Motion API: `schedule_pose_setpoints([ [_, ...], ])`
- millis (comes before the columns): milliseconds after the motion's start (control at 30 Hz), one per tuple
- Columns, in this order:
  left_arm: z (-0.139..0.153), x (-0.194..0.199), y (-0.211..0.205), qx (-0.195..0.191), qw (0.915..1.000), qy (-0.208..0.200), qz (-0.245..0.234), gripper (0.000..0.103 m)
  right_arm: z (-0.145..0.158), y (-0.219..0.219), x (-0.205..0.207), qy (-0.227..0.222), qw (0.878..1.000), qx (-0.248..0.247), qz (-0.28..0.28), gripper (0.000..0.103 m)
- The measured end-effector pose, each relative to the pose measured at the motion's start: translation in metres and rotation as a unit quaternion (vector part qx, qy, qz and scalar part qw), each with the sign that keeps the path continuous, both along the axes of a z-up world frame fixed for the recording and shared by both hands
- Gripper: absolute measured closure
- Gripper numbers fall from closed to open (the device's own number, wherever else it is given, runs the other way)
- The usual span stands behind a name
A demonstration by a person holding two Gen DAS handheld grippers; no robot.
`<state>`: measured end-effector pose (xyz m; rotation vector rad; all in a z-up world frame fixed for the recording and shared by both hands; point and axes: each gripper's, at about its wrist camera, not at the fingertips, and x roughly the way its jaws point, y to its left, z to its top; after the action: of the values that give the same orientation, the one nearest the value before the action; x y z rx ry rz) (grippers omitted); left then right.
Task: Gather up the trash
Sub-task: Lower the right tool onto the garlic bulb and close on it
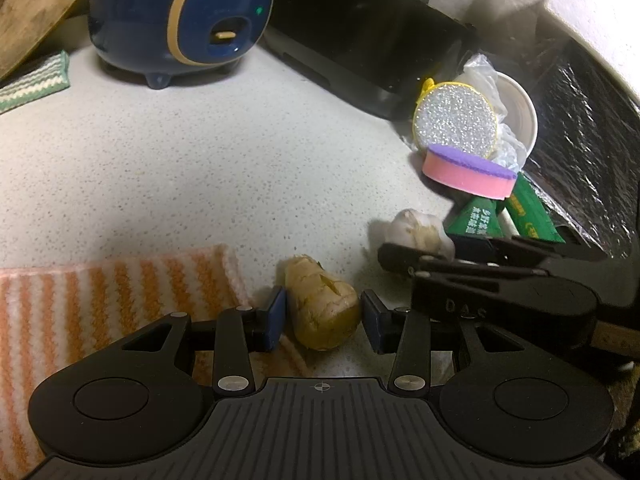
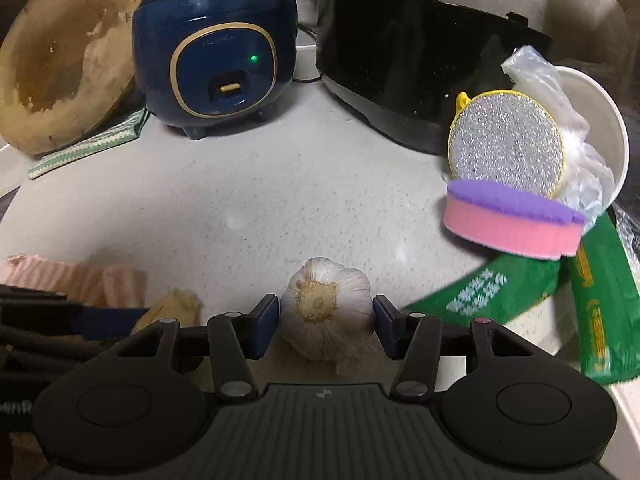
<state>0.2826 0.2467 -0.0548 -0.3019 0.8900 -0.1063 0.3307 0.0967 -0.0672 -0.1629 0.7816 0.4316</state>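
A piece of ginger (image 1: pixel 322 307) lies on the speckled counter (image 1: pixel 180 168) between the blue pads of my left gripper (image 1: pixel 324 316); the pads touch or nearly touch its sides. A garlic bulb (image 2: pixel 328 307) sits between the pads of my right gripper (image 2: pixel 326 322), which close against it. In the left wrist view the garlic (image 1: pixel 420 232) shows behind the right gripper's fingers (image 1: pixel 404 260). In the right wrist view the ginger (image 2: pixel 172 304) peeks out beside the left gripper at lower left.
A blue rice cooker (image 2: pixel 212 60) and black appliance (image 2: pixel 408 72) stand at the back. A pink-purple sponge (image 2: pixel 512 220), glittery scrubber (image 2: pixel 506 148), white cup with plastic bag (image 2: pixel 596 128) and green packets (image 2: pixel 600 320) crowd the right. An orange striped cloth (image 1: pixel 100 300) lies left.
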Motion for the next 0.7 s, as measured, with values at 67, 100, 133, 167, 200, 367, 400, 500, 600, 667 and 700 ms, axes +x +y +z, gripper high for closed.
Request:
schedule_pose_setpoints([
  [67,0.000,0.000,0.000,0.000,1.0000,0.000,0.000,0.057,0.000,-0.002,-0.004,-0.001,1.000,0.002,-0.003,0.051],
  [100,0.000,0.000,0.000,-0.001,1.0000,0.001,0.000,0.057,0.000,-0.002,-0.006,-0.001,1.000,0.002,-0.004,0.051],
  [133,0.000,0.000,0.001,-0.003,1.0000,0.001,0.000,0.057,0.000,-0.003,-0.007,-0.001,1.000,0.002,-0.004,0.051],
  [167,0.000,0.000,0.001,-0.004,1.0000,0.001,0.000,0.057,0.000,-0.003,-0.008,-0.002,1.000,0.002,-0.005,0.051],
  [200,0.000,0.000,0.001,-0.004,1.0000,0.001,0.000,0.057,0.000,-0.004,-0.009,-0.002,1.000,0.002,-0.006,0.051],
  [367,0.000,-0.001,0.000,-0.002,1.0000,-0.001,-0.001,0.057,0.000,-0.006,-0.011,0.000,1.000,0.003,-0.010,0.051],
  [400,0.000,-0.001,0.000,-0.002,1.0000,-0.001,-0.001,0.057,0.000,-0.007,-0.012,-0.002,1.000,0.001,-0.010,0.049],
  [500,0.000,-0.001,0.000,-0.001,1.0000,0.000,-0.001,0.057,0.001,-0.011,-0.017,-0.017,1.000,-0.009,-0.010,0.041],
  [600,0.000,-0.002,-0.001,0.001,1.0000,-0.001,-0.001,0.057,-0.002,-0.017,-0.027,-0.045,0.999,-0.027,-0.007,0.038],
  [667,0.000,-0.002,-0.003,0.004,1.0000,-0.002,-0.003,0.057,-0.004,-0.019,-0.031,-0.055,0.998,-0.038,-0.011,0.038],
  [700,0.000,-0.002,-0.003,0.006,1.0000,-0.002,-0.003,0.057,-0.004,-0.020,-0.031,-0.056,0.998,-0.041,-0.012,0.038],
])
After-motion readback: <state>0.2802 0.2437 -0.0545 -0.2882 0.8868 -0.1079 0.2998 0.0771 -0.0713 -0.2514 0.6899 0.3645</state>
